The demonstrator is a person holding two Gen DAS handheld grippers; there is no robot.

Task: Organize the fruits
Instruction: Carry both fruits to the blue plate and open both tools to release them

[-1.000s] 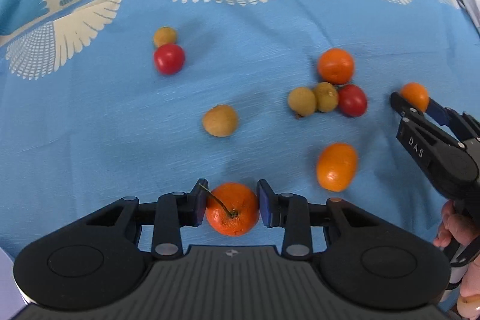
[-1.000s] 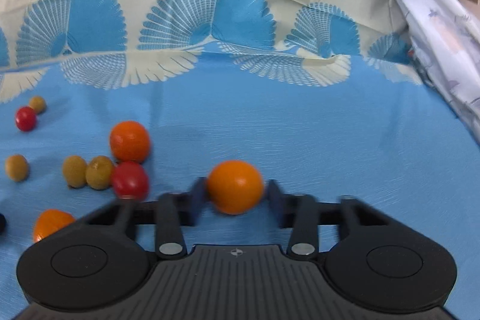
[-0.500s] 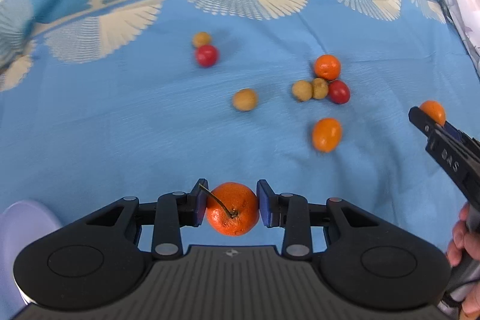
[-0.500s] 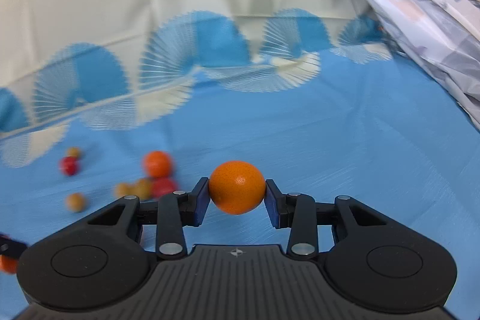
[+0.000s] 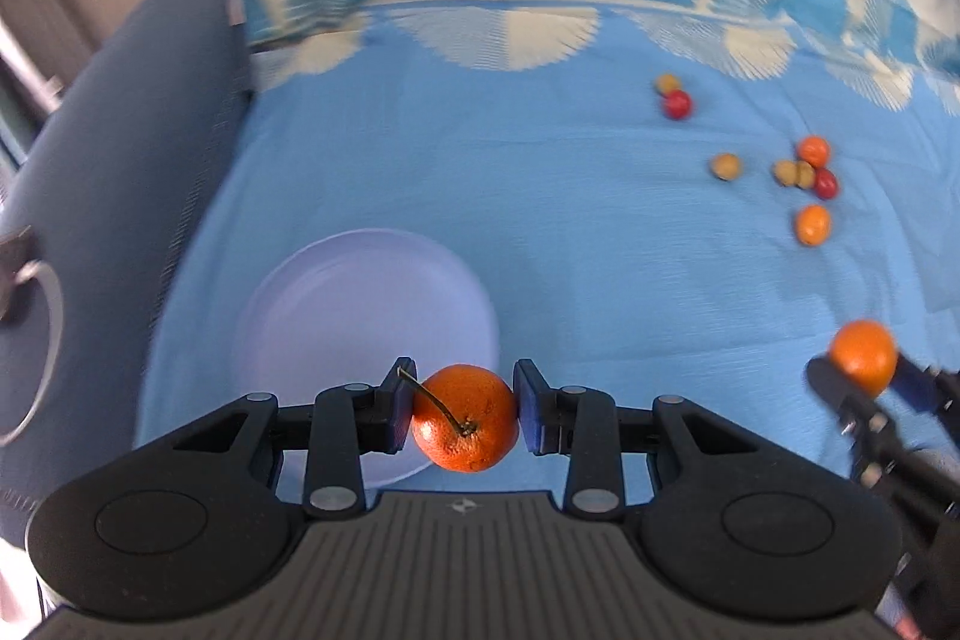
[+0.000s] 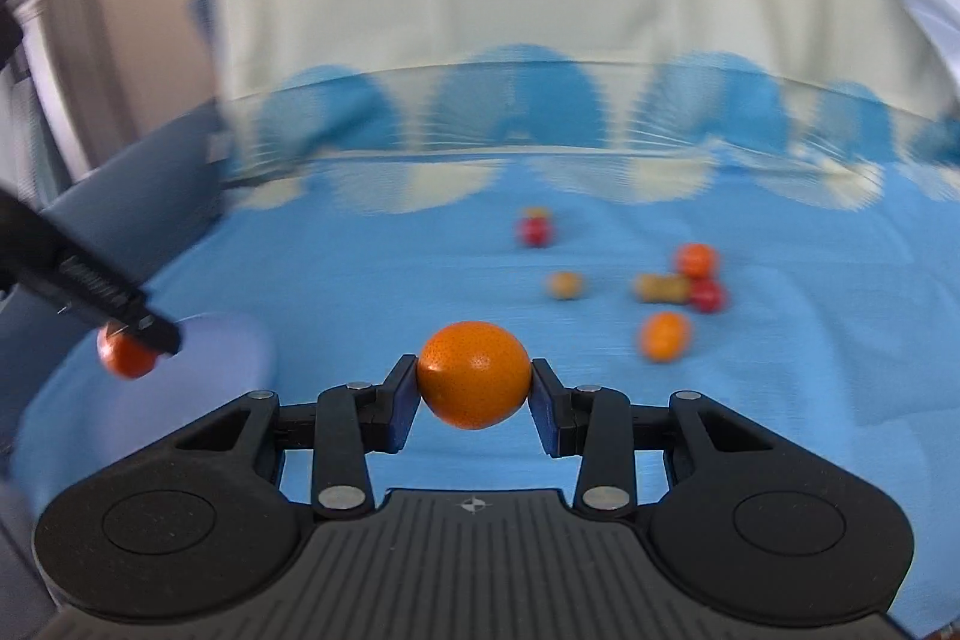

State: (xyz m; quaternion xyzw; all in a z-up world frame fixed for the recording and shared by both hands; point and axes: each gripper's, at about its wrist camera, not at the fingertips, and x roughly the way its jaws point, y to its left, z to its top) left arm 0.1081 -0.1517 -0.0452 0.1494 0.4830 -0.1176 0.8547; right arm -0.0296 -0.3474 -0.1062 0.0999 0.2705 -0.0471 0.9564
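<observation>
Both grippers are carrying fruit above a blue cloth (image 5: 540, 232) with cream fan shapes along its far edge. The left gripper (image 5: 463, 415) has its jaws closed part-way around a stemmed mandarin (image 5: 463, 419), the blue pads pressing on both sides. It hangs over the near rim of a pale lilac plate (image 5: 360, 304), which lies flat on the cloth at the left.

The right gripper (image 6: 474, 394) clamps a smooth orange (image 6: 474, 375) the same way, above bare cloth to the right of the plate.

Well off to the far right, the loose fruit sits scattered on the cloth: a red cherry tomato (image 5: 677, 104) touching a small brownish fruit (image 5: 666, 83) behind it; a lone longan-like fruit (image 5: 726, 167); then a tight cluster of two tan fruits (image 5: 793, 173), a small orange (image 5: 813, 150) and a second red tomato (image 5: 825, 183); and an oval orange fruit (image 5: 813, 224) just in front of that cluster.

A dark blue upholstered edge (image 5: 120, 172) runs along the cloth's left side.

There is lettering on the left gripper's finger as seen from the right wrist camera, but it is smeared beyond reading. That whole view is motion-blurred, so the far fruits are soft blobs. The plate's near edge is hidden behind the left gripper, and the small brownish fruits are too small to name firmly.
</observation>
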